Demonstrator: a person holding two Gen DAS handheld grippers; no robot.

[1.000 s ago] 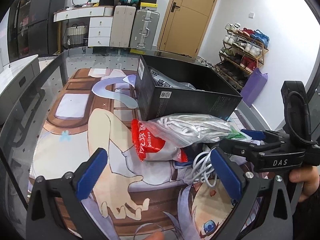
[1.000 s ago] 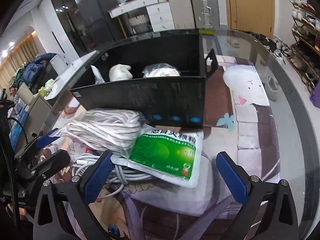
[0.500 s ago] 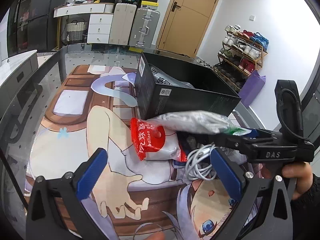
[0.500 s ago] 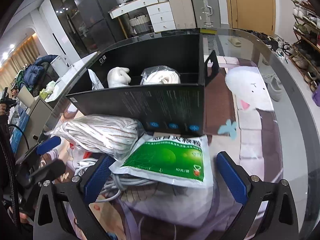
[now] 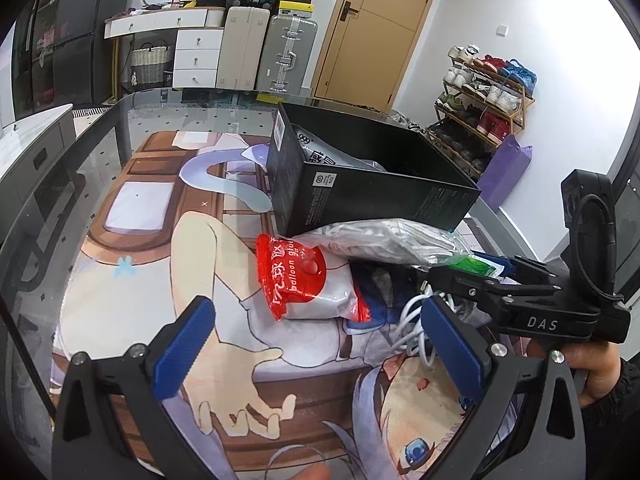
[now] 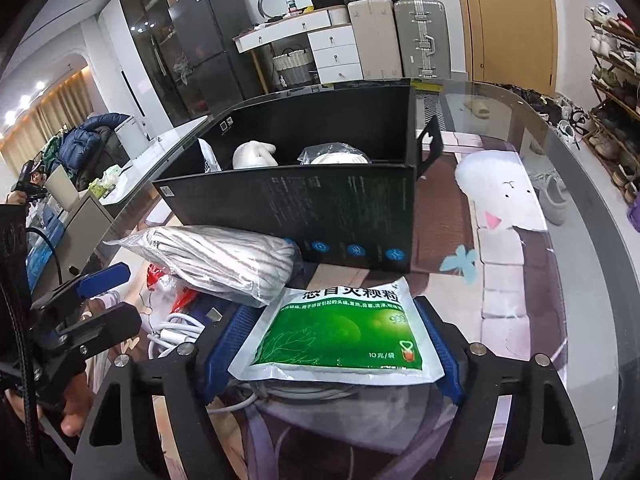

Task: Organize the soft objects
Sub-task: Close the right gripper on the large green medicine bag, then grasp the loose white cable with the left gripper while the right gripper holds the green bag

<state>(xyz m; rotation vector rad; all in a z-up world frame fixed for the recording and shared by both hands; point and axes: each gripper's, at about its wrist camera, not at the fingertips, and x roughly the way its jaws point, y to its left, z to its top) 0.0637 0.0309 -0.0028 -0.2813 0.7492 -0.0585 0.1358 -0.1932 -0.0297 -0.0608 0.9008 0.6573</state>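
Glass table [image 5: 120, 136] with a printed mat is bearing a black box [image 6: 320, 216]. Right gripper [image 6: 336, 344] is clenching the green sachet [image 6: 340, 336] just before the box. Left gripper [image 5: 316, 344] is hanging spread wide near the red balloon bag [image 5: 304, 280].

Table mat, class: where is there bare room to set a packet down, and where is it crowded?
Free: the mat left of the black box, and the stretch right of the box around the white rabbit print. Crowded: in front of the box, where the rope bag, balloon packet, green packet and white cable pile together.
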